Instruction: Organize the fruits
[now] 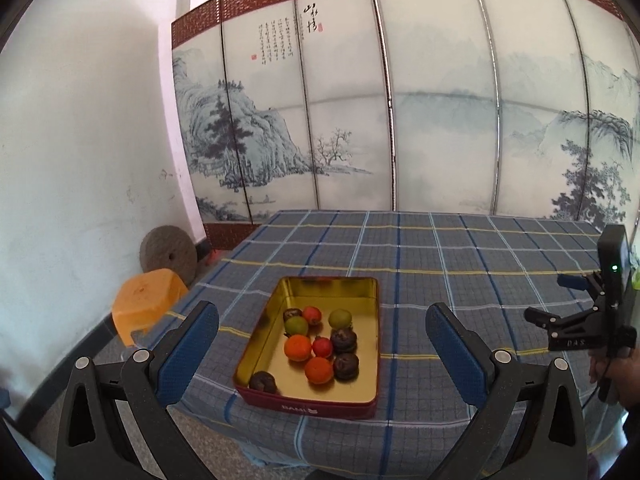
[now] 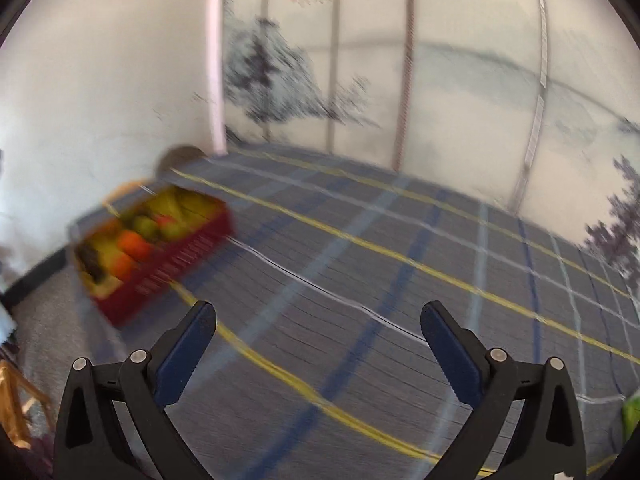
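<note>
A red tin with a gold inside (image 1: 280,300) sits near the front edge of the checked tablecloth (image 1: 440,264). It holds several small fruits: orange ones (image 1: 297,347), red ones (image 1: 322,347), green ones (image 1: 340,318) and dark brown ones (image 1: 346,366). My left gripper (image 1: 322,312) is open and empty, above and in front of the tin. My right gripper (image 2: 319,314) is open and empty over bare cloth; it also shows in the left wrist view (image 1: 554,298), far right. The right wrist view is motion-blurred, with the tin (image 2: 172,264) at its left.
An orange plastic stool (image 1: 146,304) and a round stone disc (image 1: 169,250) stand on the floor left of the table by the white wall. A painted folding screen (image 1: 400,120) stands behind the table. A green thing (image 2: 631,414) shows at the right edge.
</note>
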